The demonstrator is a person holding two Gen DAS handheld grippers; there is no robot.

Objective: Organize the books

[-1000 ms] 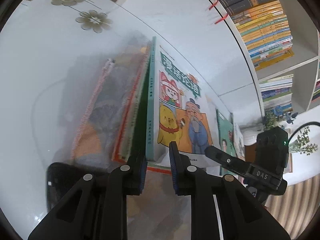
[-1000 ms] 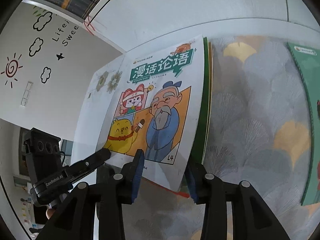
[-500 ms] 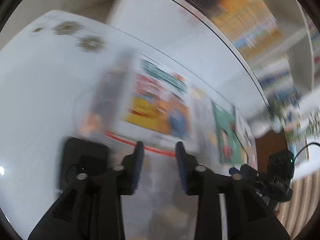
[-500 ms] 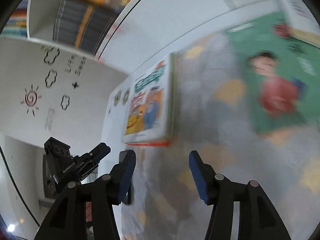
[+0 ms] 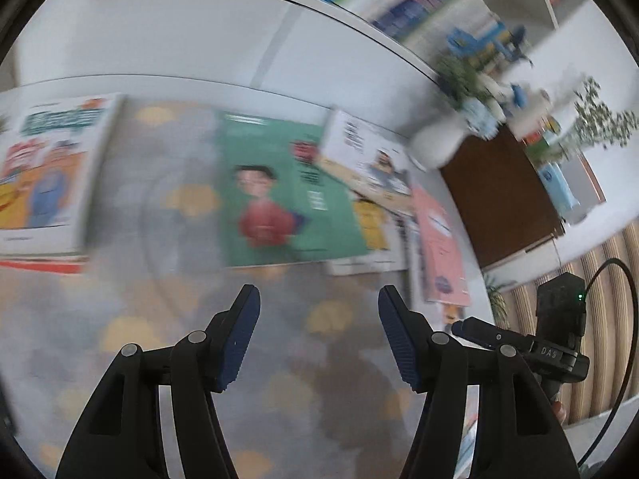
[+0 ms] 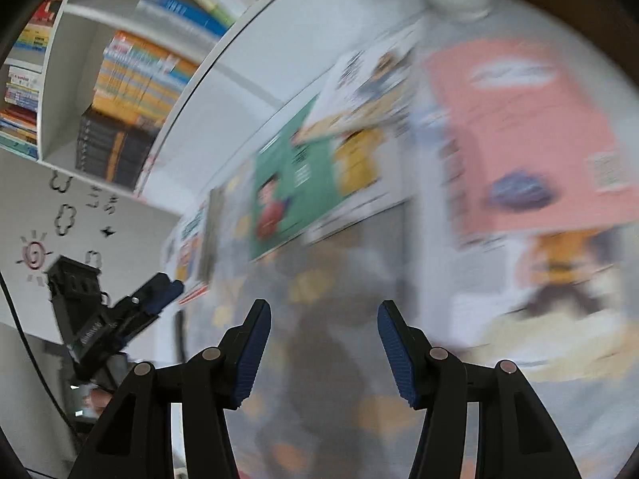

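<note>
overhead, left black two-finger gripper with blue pads (image 5: 319, 299) opening, nothing between its jaws; green picture book with a red-shirted child (image 5: 279, 191) flat on grey patterned cloth (image 5: 179, 319) just ahead; right black gripper (image 6: 324, 311) parted, empty, pink paperback book (image 6: 527, 127) ahead to its right

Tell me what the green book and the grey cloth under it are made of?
Green book: probably paper with a smooth printed cover; it lies flat and thin, with a picture on it. Grey cloth: looks like soft matte fabric with yellow patches, though blur hides any weave.
</note>
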